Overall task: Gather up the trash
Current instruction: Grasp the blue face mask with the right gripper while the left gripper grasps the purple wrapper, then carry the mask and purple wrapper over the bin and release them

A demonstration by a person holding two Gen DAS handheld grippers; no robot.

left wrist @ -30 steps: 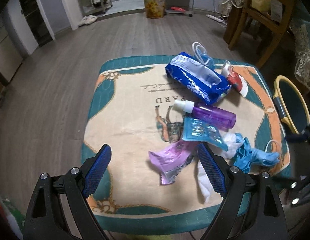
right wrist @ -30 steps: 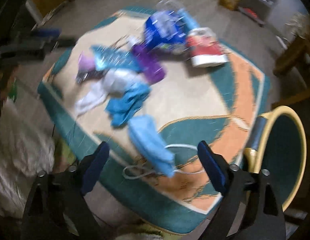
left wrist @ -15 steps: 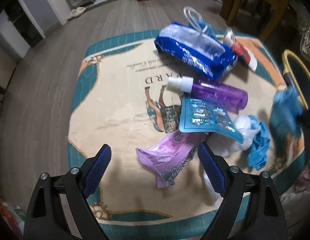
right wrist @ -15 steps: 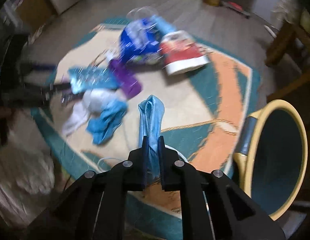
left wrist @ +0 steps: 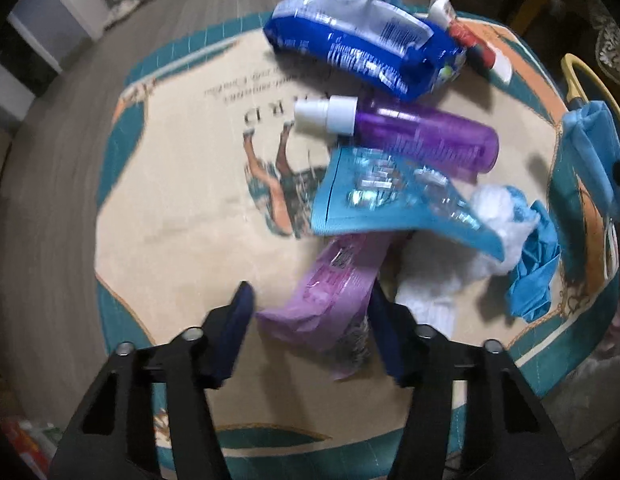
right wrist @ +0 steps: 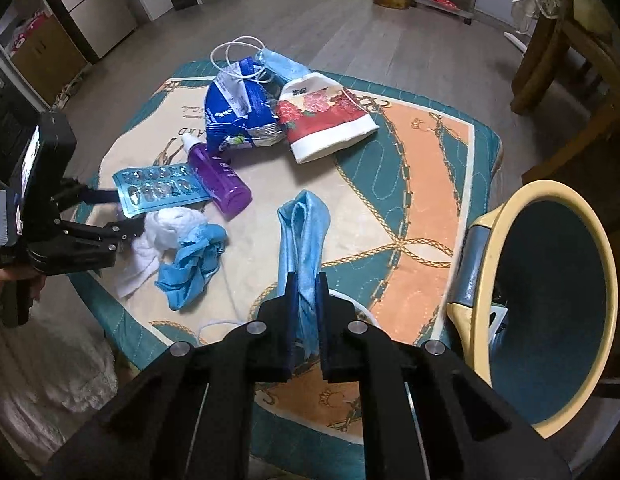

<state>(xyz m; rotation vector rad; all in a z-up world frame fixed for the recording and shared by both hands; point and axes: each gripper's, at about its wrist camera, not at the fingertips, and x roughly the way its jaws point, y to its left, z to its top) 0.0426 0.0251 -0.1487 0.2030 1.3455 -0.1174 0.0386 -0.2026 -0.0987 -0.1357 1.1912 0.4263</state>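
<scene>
A crumpled purple wrapper (left wrist: 334, 300) lies on the patterned table cloth (left wrist: 181, 200), between the fingers of my left gripper (left wrist: 312, 320). Its jaws are closing; the right finger touches the wrapper and the left finger still stands just clear of it. My right gripper (right wrist: 305, 292) is shut on a light blue face mask (right wrist: 303, 236), which hangs above the cloth near its right edge. The same mask (left wrist: 590, 160) shows at the right of the left wrist view. A yellow-rimmed bin (right wrist: 550, 196) stands just off the table to the right.
On the cloth lie a blue tissue pack (left wrist: 362, 52), a purple bottle (left wrist: 422, 136), a teal blister pack (left wrist: 374, 200), white tissue (left wrist: 498, 228), a blue glove (left wrist: 534, 264) and a red flowered pouch (right wrist: 330, 120). Wooden chairs (right wrist: 550, 60) stand behind.
My left gripper has sunk toward the purple wrapper and its jaws have narrowed around it. My right gripper shut on the blue mask, lifted it and carried it toward the bin.
</scene>
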